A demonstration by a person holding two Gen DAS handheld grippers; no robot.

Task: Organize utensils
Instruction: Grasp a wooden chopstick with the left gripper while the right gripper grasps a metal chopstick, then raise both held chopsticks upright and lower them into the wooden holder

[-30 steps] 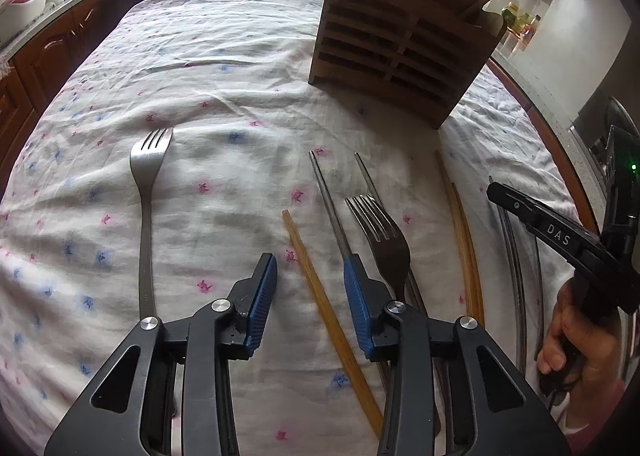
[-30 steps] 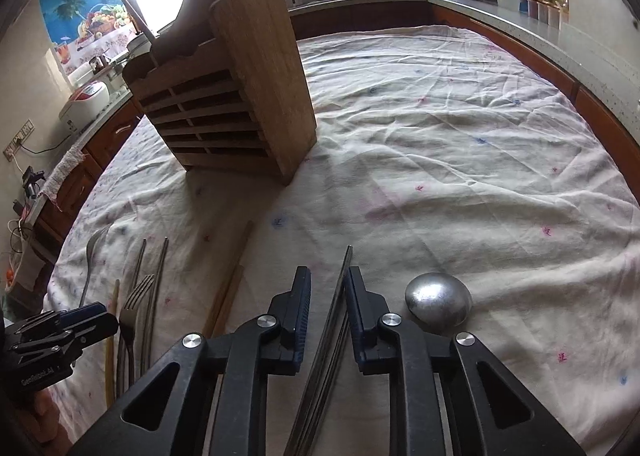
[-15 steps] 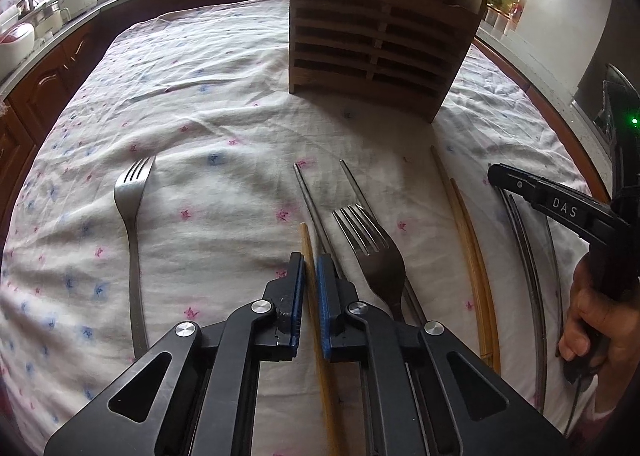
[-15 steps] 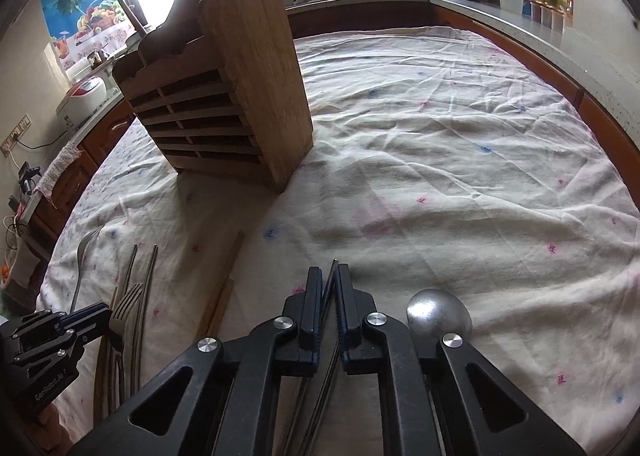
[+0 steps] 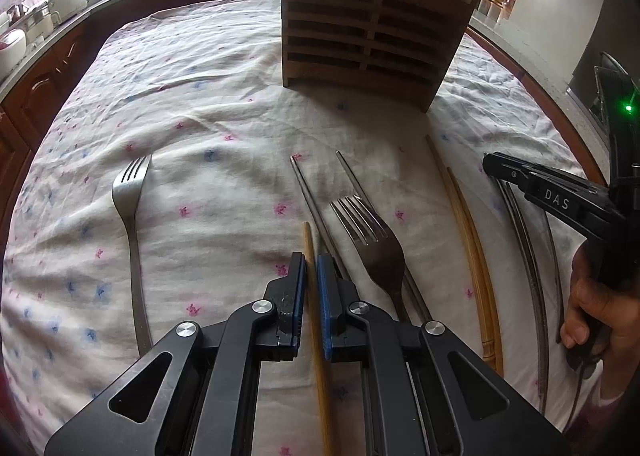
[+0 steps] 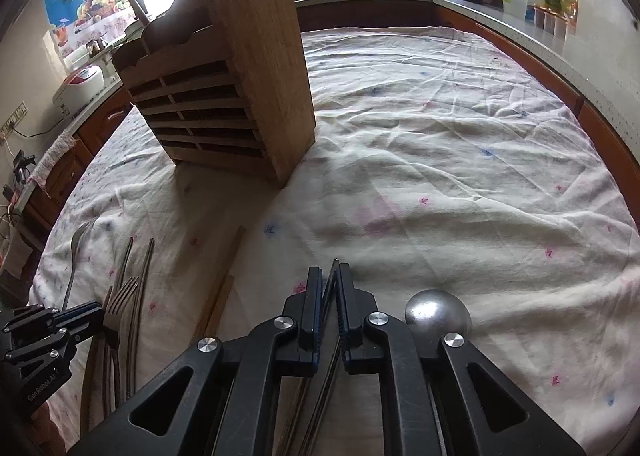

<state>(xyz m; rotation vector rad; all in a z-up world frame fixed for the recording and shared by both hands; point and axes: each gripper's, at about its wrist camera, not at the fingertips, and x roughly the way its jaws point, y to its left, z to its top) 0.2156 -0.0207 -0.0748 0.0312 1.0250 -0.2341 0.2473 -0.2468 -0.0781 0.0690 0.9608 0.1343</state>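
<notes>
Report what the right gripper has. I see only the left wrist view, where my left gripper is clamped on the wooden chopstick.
Observer: The right gripper is shut on thin metal chopsticks, which run back between its fingers.
Operator: List anything beside it.
Observer: A metal spoon lies on the cloth just right of the right finger, with its rounded bowl showing.
Operator: Describe the holder from that side.
Observer: The holder turns a solid bamboo side panel toward the right gripper. Its slatted front angles off to the left.
</notes>
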